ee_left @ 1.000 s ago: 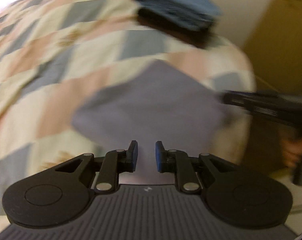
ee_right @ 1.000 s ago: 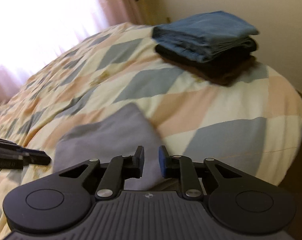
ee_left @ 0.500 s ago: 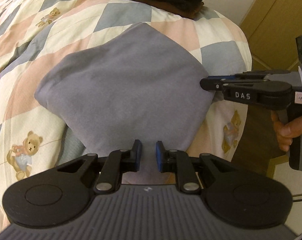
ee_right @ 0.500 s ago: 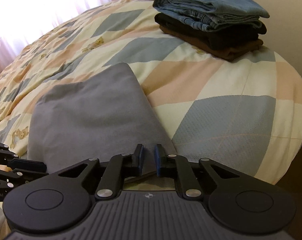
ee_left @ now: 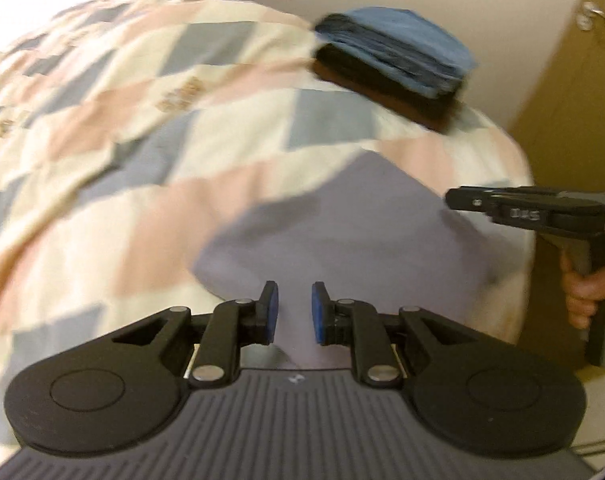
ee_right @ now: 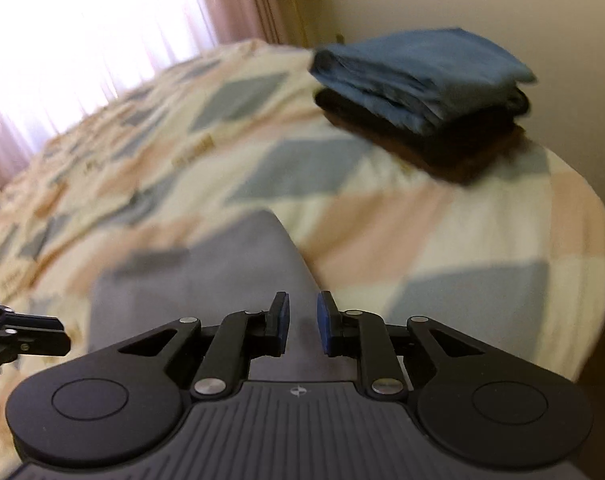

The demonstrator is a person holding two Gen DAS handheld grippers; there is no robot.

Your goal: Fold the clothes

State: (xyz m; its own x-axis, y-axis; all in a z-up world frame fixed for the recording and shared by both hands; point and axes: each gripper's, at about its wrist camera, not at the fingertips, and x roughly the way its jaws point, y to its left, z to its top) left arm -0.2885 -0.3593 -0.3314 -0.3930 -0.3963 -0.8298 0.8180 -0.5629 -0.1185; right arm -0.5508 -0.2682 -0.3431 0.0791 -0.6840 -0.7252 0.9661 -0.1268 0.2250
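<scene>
Left wrist view: the left gripper (ee_left: 292,312) hangs just over the near corner of the grey cloth (ee_left: 342,224), and its blue pads sit a little apart with nothing between them. The cloth lies folded flat on the quilt (ee_left: 142,120), near the bed's edge. The right gripper (ee_left: 458,201) pokes in from the right, over the cloth's far side; whether it is apart or together cannot be told from here. A pile of folded clothes (ee_left: 398,60) sits further back. Right wrist view: the right gripper (ee_right: 303,322) also has its pads a little apart and empty, right above the cloth's (ee_right: 206,272) near edge. The left gripper (ee_right: 58,334) shows at the left side. The cloth looks soft, light and floppy, so it will likely bend and sag when lifted. Pinching a corner or an edge, through all the layers, seems best.
</scene>
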